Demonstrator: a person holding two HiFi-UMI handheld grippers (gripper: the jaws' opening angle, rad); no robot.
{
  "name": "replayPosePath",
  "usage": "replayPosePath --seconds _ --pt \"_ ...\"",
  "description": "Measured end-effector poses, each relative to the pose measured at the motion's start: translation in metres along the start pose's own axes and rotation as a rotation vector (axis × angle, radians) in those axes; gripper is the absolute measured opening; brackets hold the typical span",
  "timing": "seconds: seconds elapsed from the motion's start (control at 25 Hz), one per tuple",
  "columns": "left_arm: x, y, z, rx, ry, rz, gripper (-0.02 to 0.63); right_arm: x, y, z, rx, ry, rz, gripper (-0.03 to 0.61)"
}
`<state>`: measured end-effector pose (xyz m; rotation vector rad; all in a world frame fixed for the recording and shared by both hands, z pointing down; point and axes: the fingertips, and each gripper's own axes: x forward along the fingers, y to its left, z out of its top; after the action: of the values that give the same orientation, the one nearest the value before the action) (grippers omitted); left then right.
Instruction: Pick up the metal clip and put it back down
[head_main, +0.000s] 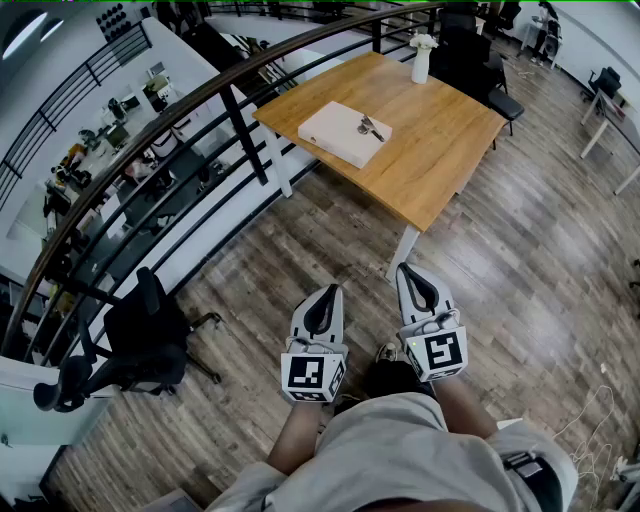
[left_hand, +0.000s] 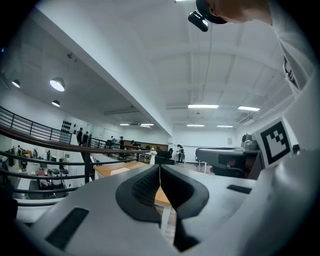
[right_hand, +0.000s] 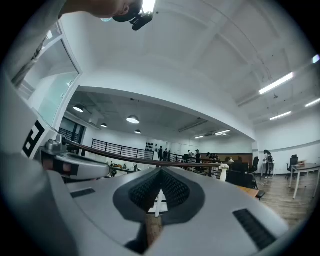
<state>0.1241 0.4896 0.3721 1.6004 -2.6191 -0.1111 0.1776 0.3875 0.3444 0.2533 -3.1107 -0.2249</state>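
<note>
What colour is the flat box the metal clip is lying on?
White; the flat box shows best in the head view, with the metal clip on top.

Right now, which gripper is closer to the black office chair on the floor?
Left. In the head view the left gripper sits to the right of the black office chair; the right gripper is even farther right, beyond the left one.

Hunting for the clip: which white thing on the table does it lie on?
The flat white box, with the metal clip on its top; the white vase stands upright at the far corner, apart from it.
</note>
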Motion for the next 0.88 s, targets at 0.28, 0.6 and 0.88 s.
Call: replayPosePath --seconds 0.28,0.6,0.88 --pt "0.052 0.021 -0.013 -0.003 0.038 0.024 0.026 0.042 -0.031 -0.023 0.020 0.010 0.015 0.026" --pt "0.194 0.035 -0.005 0.025 0.081 -0.011 0.026 0.140 -0.131 -0.034 0.059 0.007 0.046 0.026" --pt "0.296 0.023 -0.024 -0.003 0.146 -0.036 0.026 0.176 -0.215 -0.070 0.101 0.080 0.035 0.026"
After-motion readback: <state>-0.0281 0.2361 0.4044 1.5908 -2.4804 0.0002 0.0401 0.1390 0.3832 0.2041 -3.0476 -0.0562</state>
